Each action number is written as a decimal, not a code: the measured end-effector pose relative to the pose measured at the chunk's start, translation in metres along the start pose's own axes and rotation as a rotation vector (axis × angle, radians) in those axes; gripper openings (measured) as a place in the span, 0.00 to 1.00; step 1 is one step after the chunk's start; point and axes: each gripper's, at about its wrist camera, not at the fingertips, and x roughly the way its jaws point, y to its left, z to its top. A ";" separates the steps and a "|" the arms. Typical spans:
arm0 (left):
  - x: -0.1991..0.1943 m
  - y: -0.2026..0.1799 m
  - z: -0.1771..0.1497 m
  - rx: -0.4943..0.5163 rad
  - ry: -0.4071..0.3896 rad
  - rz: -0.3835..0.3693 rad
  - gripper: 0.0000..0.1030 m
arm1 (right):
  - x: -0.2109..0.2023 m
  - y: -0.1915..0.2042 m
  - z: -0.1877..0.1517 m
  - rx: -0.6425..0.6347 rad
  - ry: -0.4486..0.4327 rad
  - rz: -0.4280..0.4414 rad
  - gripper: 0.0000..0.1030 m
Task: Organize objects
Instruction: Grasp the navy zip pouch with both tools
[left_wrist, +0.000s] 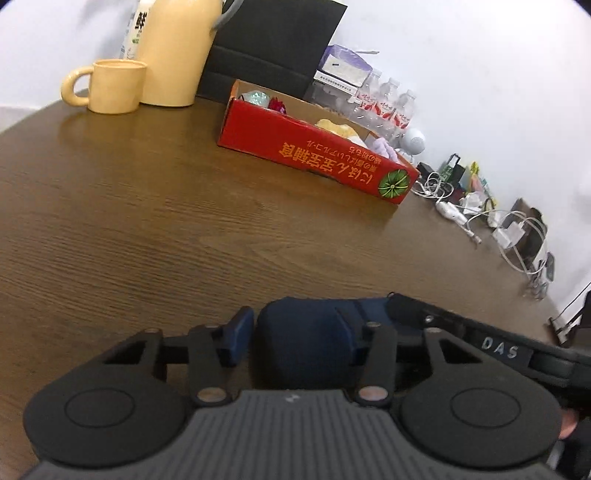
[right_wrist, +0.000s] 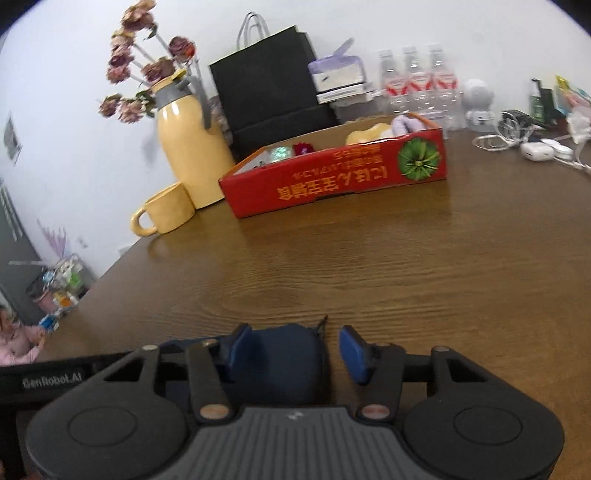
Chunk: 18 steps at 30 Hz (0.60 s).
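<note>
Two grippers are set over the same thing: a dark blue pouch (left_wrist: 303, 332) lying on the wooden table (left_wrist: 129, 221), right under both cameras at 6 o'clock. Its long axis seems to run 9-to-3, so one end is straddled by each tool and neither hand is really nearer.

The left gripper (left_wrist: 299, 325) is seen about half open with the pouch filling the gap. Whether it's actually being squeezed can't be told, since the far pad is hidden behind the fabric. The right gripper (right_wrist: 295, 343) is also about half open around the pouch's other end. One pad is against the fabric, but a clear gap is left at the 3 o'clock pad, so nothing is gripped there yet.

The red box (right_wrist: 332, 173) is found at 12 o'clock in both views, well apart. Probably that's where the pouch is meant to be carried.
</note>
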 end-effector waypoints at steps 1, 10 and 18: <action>0.002 0.001 -0.001 -0.003 -0.007 -0.008 0.48 | 0.002 -0.001 0.000 -0.001 0.003 0.015 0.50; -0.009 -0.012 -0.016 0.075 -0.006 -0.005 0.59 | -0.016 -0.005 -0.012 0.015 0.021 0.071 0.50; -0.028 -0.017 -0.031 0.115 0.007 0.030 0.67 | -0.047 -0.001 -0.029 0.054 -0.021 -0.023 0.55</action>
